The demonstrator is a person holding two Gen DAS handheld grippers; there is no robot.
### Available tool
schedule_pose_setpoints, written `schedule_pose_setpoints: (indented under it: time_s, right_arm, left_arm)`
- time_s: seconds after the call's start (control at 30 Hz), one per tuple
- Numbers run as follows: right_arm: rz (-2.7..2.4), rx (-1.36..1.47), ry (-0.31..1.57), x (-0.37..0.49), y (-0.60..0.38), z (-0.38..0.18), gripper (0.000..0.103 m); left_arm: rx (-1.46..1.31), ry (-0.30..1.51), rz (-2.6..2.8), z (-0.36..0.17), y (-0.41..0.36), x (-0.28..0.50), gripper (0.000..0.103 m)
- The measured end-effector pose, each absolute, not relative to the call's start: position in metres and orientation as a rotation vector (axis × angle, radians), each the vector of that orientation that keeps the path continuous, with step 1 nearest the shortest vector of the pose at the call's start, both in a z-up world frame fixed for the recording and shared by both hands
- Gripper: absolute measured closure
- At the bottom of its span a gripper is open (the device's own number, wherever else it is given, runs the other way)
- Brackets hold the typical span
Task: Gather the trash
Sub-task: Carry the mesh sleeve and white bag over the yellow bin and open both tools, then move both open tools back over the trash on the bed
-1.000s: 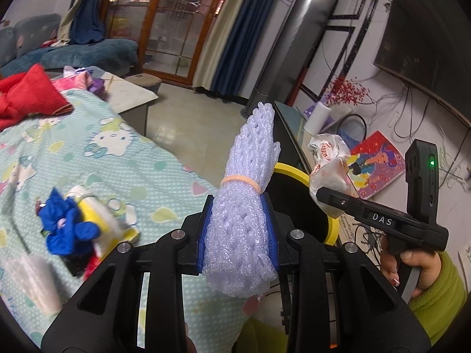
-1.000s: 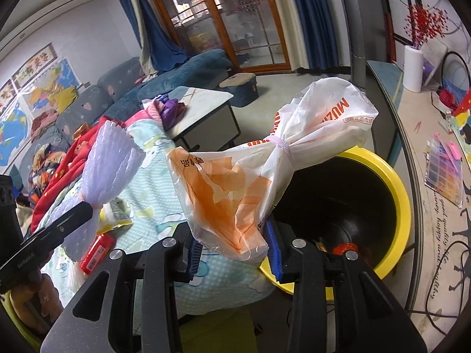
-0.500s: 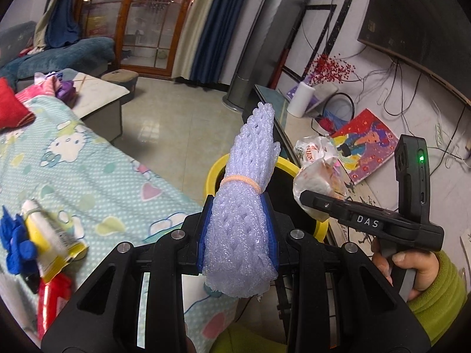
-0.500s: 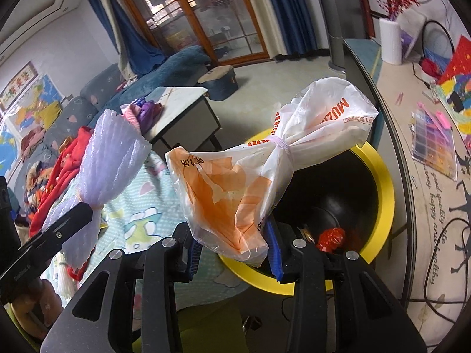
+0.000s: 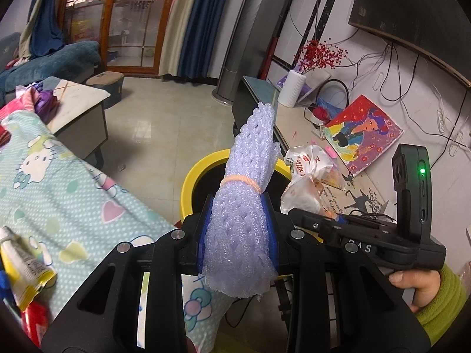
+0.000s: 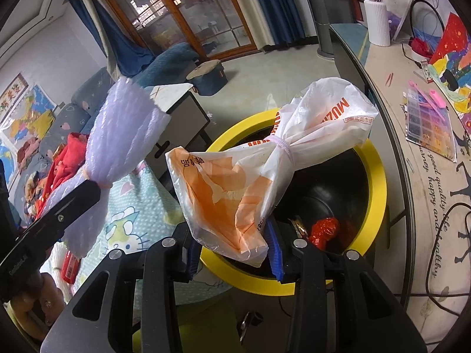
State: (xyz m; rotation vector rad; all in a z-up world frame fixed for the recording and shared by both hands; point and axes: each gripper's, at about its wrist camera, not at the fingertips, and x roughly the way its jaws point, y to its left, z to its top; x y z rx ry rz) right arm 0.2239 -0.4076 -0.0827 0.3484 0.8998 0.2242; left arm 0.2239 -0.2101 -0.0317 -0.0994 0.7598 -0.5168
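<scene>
My left gripper [image 5: 239, 232] is shut on a lilac foam net roll [image 5: 247, 194] bound with an orange rubber band, held upright near the yellow-rimmed black trash bin [image 5: 188, 185]. My right gripper [image 6: 234, 250] is shut on a tied white and orange plastic bag [image 6: 256, 170], held over the near rim of the bin [image 6: 376, 182]. Red trash [image 6: 323, 231] lies inside the bin. The foam roll [image 6: 117, 135] also shows at the left of the right wrist view, and the bag [image 5: 306, 182] at the right of the left wrist view.
A table with a Hello Kitty cloth [image 5: 67, 188] holds a yellow tube [image 5: 23, 261] and a red item [image 5: 35, 320]. A low TV bench [image 6: 412, 158] with a white vase [image 6: 376, 23], painting [image 5: 362, 132] and cables runs right of the bin. A coffee table [image 5: 79, 108] stands behind.
Both grippers have moved toward the bin with their loads. The bin looms larger and its inside now shows in the right wrist view. The table's trash has slid left in the left wrist view.
</scene>
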Motion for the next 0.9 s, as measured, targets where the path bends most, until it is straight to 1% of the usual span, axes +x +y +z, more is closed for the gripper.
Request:
schedule_pose_setpoints:
  time_s: [0.4, 0.47, 0.53, 0.57, 0.6, 0.63, 0.67, 0.7, 0.73, 0.8, 0.83, 0.9]
  right_arm:
    - [0.208, 0.367, 0.946, 0.228, -0.414, -0.095, 0.063]
    - [0.203, 0.369, 0.948, 0.228, -0.416, -0.096, 0.060]
    - [0.193, 0.379, 0.950, 0.229, -0.419, -0.096, 0.053]
    - [0.184, 0.385, 0.950, 0.228, -0.421, -0.097, 0.047]
    - [0.174, 0.391, 0.947, 0.228, -0.423, -0.096, 0.045]
    - [0.167, 0.398, 0.944, 0.228, -0.425, -0.096, 0.044]
    - [0.163, 0.404, 0.942, 0.227, -0.426, -0.095, 0.041]
    - [0.152, 0.413, 0.938, 0.226, -0.430, -0.094, 0.039]
    - [0.142, 0.418, 0.934, 0.226, -0.432, -0.093, 0.039]
    - [0.129, 0.430, 0.927, 0.225, -0.436, -0.092, 0.038]
    - [0.119, 0.437, 0.924, 0.225, -0.439, -0.092, 0.037]
    - [0.099, 0.446, 0.918, 0.224, -0.444, -0.091, 0.036]
  left_arm:
    - [-0.108, 0.838, -0.520, -0.047, -0.232, 0.254, 0.079]
    - [-0.115, 0.852, -0.525, -0.050, -0.234, 0.258, 0.079]
    - [-0.118, 0.862, -0.533, -0.052, -0.238, 0.260, 0.078]
    - [-0.113, 0.862, -0.534, -0.052, -0.240, 0.261, 0.074]
    - [-0.112, 0.860, -0.534, -0.052, -0.241, 0.261, 0.067]
    - [-0.114, 0.858, -0.534, -0.051, -0.241, 0.261, 0.064]
    - [-0.118, 0.858, -0.535, -0.051, -0.241, 0.261, 0.055]
    - [-0.121, 0.857, -0.538, -0.051, -0.242, 0.261, 0.050]
    - [-0.122, 0.854, -0.538, -0.050, -0.242, 0.261, 0.048]
    - [-0.122, 0.847, -0.530, -0.049, -0.240, 0.260, 0.031]
    - [-0.128, 0.843, -0.526, -0.048, -0.238, 0.259, 0.028]
    - [-0.149, 0.838, -0.517, -0.045, -0.233, 0.258, 0.020]
